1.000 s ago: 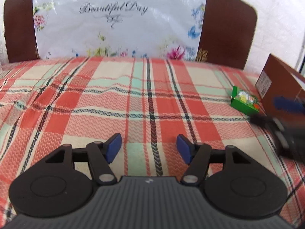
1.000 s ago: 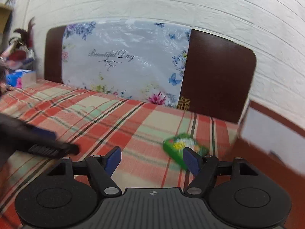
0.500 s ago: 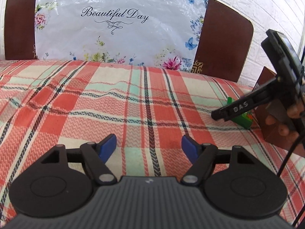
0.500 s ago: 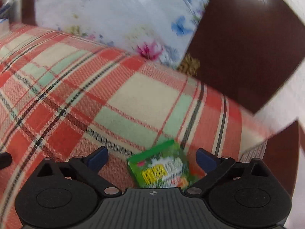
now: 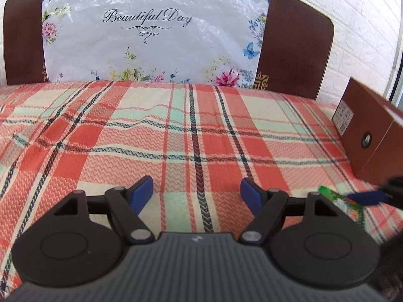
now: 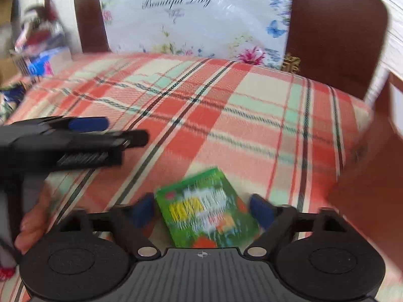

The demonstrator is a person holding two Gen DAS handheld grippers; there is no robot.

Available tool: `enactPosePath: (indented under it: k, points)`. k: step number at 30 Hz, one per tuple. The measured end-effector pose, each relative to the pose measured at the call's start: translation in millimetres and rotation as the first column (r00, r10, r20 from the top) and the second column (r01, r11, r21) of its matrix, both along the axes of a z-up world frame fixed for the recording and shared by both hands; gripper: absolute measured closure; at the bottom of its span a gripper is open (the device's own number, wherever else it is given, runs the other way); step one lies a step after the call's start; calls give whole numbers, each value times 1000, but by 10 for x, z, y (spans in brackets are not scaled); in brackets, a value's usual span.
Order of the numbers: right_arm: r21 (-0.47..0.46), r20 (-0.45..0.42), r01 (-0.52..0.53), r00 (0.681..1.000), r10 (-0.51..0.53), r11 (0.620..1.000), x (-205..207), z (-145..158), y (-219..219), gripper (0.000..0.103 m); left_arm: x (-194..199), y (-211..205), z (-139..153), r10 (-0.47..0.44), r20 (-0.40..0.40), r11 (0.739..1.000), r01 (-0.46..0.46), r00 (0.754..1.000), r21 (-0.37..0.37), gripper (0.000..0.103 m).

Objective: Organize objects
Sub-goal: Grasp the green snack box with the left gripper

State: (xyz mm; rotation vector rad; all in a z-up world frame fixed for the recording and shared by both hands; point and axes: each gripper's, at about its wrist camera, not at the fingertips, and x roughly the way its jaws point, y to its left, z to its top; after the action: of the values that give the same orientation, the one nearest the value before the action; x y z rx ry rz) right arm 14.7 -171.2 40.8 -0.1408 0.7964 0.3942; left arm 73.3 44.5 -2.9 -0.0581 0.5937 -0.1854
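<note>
Plaid bedcover (image 6: pixel 226 115) bears the green packet (image 6: pixel 205 211) at lower centre of the right wrist view, lying between the spread right gripper (image 6: pixel 201 210); close squarely on its edges, while the left gripper (image 5: pixel 196 191) hovers apart, empty.

Plaid bedcover (image 5: pixel 176 136) ahead of left gripper (image 5: pixel 196 192): bare stretch up to headboard (image 5: pixel 294 45). Brown box (image 5: pixel 365 136) blocks far right. Green packet (image 6: pixel 206 209) lies between right gripper (image 6: pixel 201 210) fingers, apparently untouched; view blurred.
</note>
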Motion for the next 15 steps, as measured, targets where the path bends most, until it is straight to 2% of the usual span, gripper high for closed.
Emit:
enactPosePath:
  k: [4,8,10,12,15]
  points:
    - [39,130,45,990,-50,998,-520,-177,-188,9,-3,-110,-9,-5,-8,997,5,1000,77,21]
    - [48,146,42,988,-49,998,-715,-151,-309,9,31,-159,56,13,-66,995,-6,998,102,20]
    - [59,144,47,988,-55,997,-709,-146,-357,9,-6,-165,122,19,-111,998,-11,994,67,20]
    - [67,143,51,988,-60,996,-657,-150,-391,9,-70,-149,186,1,-151,1000,-4,989,-17,20]
    - [52,153,46,987,-54,998,-550,-162,-395,9,-156,-258,281,-83,-189,993,66,979,-96,20]
